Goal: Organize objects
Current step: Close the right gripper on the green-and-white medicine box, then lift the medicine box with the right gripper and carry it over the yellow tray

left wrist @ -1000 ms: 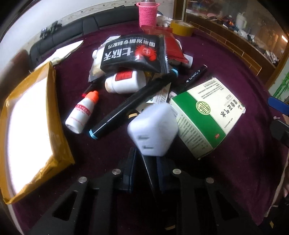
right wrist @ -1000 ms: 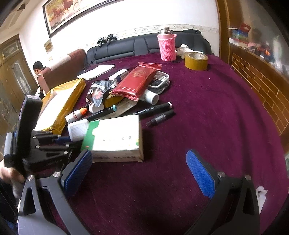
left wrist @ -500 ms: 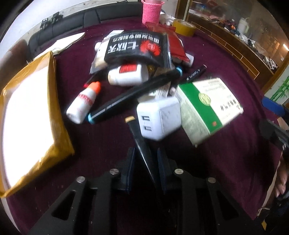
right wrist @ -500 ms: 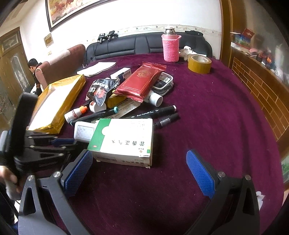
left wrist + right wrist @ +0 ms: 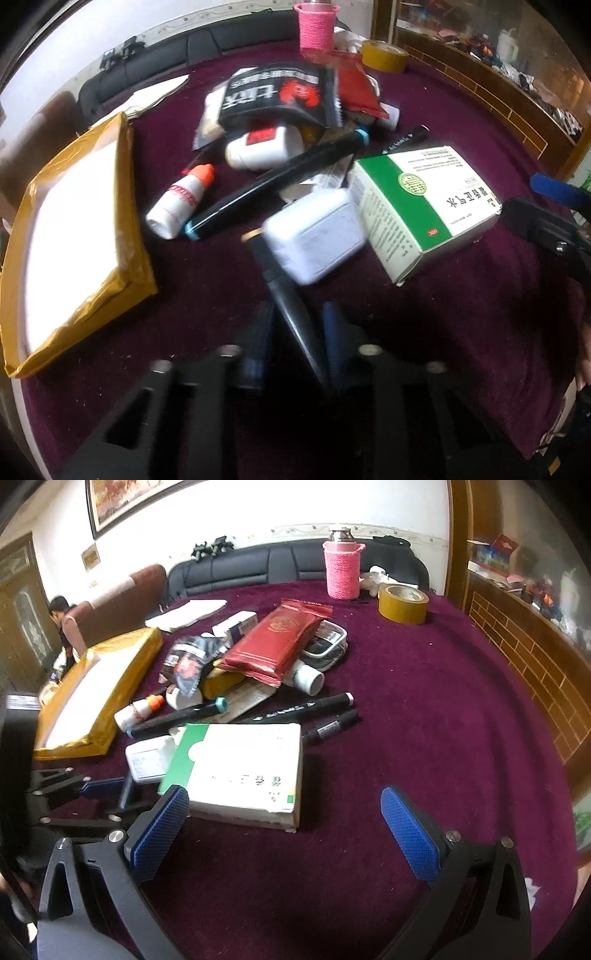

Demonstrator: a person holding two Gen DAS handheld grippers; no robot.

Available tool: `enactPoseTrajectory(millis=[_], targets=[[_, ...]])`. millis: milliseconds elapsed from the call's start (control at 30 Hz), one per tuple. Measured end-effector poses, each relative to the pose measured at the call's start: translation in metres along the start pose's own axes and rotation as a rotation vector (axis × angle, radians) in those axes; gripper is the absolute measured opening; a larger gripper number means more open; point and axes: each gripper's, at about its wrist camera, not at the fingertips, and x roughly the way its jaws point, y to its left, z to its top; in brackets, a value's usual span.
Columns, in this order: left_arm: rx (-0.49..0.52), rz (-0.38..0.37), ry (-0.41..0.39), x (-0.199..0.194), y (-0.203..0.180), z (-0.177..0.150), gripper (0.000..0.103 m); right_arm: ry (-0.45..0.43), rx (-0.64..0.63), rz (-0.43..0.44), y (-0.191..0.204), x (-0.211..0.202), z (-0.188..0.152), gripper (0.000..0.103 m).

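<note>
The left claw (image 5: 297, 332) is closed on a black pen (image 5: 291, 317), its tip against the white charger (image 5: 317, 240) on the counter (image 5: 461, 314), probably to nudge it. The right claw (image 5: 284, 830) gapes empty by the green box (image 5: 240, 768).

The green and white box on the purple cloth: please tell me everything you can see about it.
The green and white box is a rectangular carton, apparently cardboard, closed. Its top is white with a green band, a round green emblem and dark printed characters; one side carries fine print. It lies flat on the purple cloth at the near edge of the pile. A white plug adapter lies against one side of it, and a black marker lies at its far corner. The open right gripper is just in front of it, not gripping it.
</note>
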Motion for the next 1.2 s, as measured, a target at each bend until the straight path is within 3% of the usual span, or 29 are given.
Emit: enactPoseTrajectory(millis=[233,467,633,700,767,867,967,1133,1200], targets=[[-0.016,0.016,-0.008,-0.009,0.027,-0.014,0.012,0.042,0.002,0.084,0.007,0.017,0.006,0.103],[-0.027,-0.006,-0.028,-0.009,0.036,-0.019,0.012,0.038,0.123,0.142,-0.022,0.056,0.035,0.103],[-0.03,-0.021,-0.029,-0.01,0.038,-0.021,0.012,0.172,0.145,0.34,-0.015,0.065,0.015,0.103],[-0.025,-0.025,-0.03,-0.01,0.038,-0.021,0.012,0.209,0.073,0.441,0.001,0.042,0.001,0.103],[-0.02,-0.019,-0.028,-0.009,0.037,-0.019,0.012,0.213,-0.095,0.543,0.026,0.01,-0.011,0.103],[-0.019,-0.014,-0.031,-0.009,0.038,-0.02,0.012,0.172,-0.293,0.516,0.045,-0.019,-0.012,0.103],[-0.02,-0.01,-0.036,-0.011,0.037,-0.024,0.012,0.077,-0.455,0.319,0.055,-0.02,0.003,0.103],[-0.011,0.002,-0.04,-0.011,0.037,-0.025,0.012,0.173,-0.59,0.195,0.076,0.037,0.015,0.103],[-0.01,0.0,-0.043,-0.011,0.037,-0.025,0.012,0.228,-0.587,0.224,0.075,0.053,0.014,0.101]])
